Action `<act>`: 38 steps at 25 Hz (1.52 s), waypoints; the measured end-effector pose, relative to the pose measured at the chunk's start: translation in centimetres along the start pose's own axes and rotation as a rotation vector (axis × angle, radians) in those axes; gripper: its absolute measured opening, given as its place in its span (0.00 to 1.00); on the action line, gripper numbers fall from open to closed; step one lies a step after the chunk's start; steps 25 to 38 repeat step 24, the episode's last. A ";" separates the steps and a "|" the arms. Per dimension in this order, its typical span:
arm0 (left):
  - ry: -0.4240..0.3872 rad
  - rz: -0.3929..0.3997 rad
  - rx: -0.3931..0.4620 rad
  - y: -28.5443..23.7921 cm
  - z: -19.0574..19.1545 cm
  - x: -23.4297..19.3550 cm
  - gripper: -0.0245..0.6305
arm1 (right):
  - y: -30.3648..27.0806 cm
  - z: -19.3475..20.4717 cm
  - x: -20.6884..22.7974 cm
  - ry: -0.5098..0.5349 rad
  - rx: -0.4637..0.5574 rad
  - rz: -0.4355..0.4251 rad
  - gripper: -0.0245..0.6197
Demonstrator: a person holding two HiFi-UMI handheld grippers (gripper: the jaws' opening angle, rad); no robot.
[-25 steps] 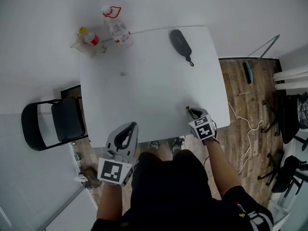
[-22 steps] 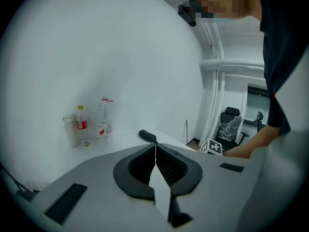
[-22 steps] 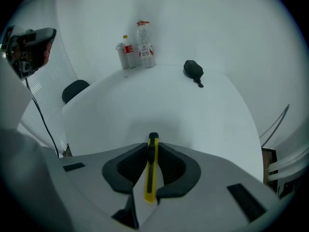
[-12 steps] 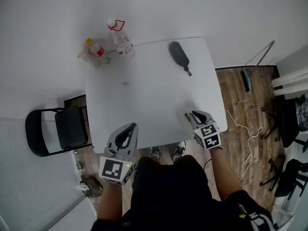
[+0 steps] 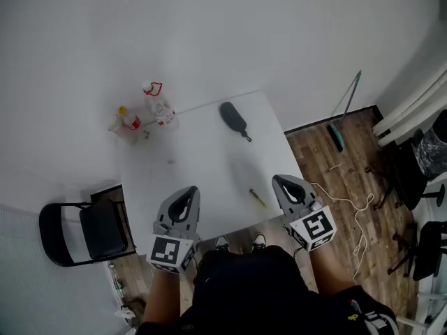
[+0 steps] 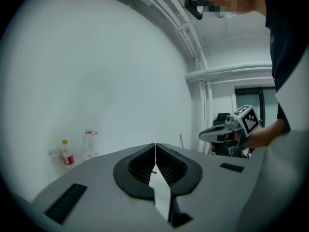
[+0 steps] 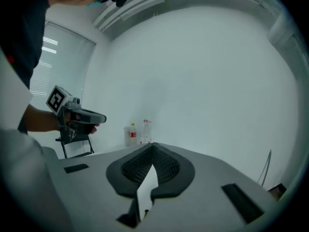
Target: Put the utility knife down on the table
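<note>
The utility knife (image 5: 258,198), small and yellow-green, lies flat on the white table (image 5: 202,166) near its front edge. My right gripper (image 5: 280,181) hovers just right of the knife, apart from it, jaws shut with nothing between them. My left gripper (image 5: 190,190) is over the table's front left edge, also shut and empty. In the left gripper view the left gripper (image 6: 155,147) has its jaws closed together, and the right gripper (image 6: 226,131) shows beyond it. The right gripper view shows that gripper (image 7: 152,147) closed too.
A black oblong object (image 5: 234,117) lies at the table's far right. Two plastic bottles (image 5: 159,107) (image 5: 128,119) stand at the far left corner. A black folding chair (image 5: 84,232) is left of the table. A broom (image 5: 343,114) and a white cable (image 5: 346,195) are on the wooden floor at right.
The right gripper has let go of the utility knife, which now lies on the table, and has drawn back to its right. The head camera has pulled back.
</note>
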State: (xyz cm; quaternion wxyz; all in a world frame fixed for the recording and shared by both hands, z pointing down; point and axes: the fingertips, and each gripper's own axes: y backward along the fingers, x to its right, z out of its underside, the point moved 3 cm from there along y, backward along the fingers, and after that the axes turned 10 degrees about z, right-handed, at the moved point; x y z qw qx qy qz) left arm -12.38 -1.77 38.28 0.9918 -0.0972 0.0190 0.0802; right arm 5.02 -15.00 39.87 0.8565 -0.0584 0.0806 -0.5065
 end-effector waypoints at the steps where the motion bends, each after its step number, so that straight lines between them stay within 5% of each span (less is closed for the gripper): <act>1: -0.005 0.011 0.010 -0.3 -0.5 0.5 0.07 | 0.7 -1.0 0.2 -0.015 0.026 0.006 0.07; 7: -0.035 0.060 0.045 -1.3 -2.6 3.0 0.07 | 3.9 -4.4 1.4 -0.043 0.108 0.020 0.07; 38: -0.046 0.078 0.055 -0.5 -2.9 4.1 0.07 | 4.7 -4.5 1.2 -0.058 0.105 0.006 0.07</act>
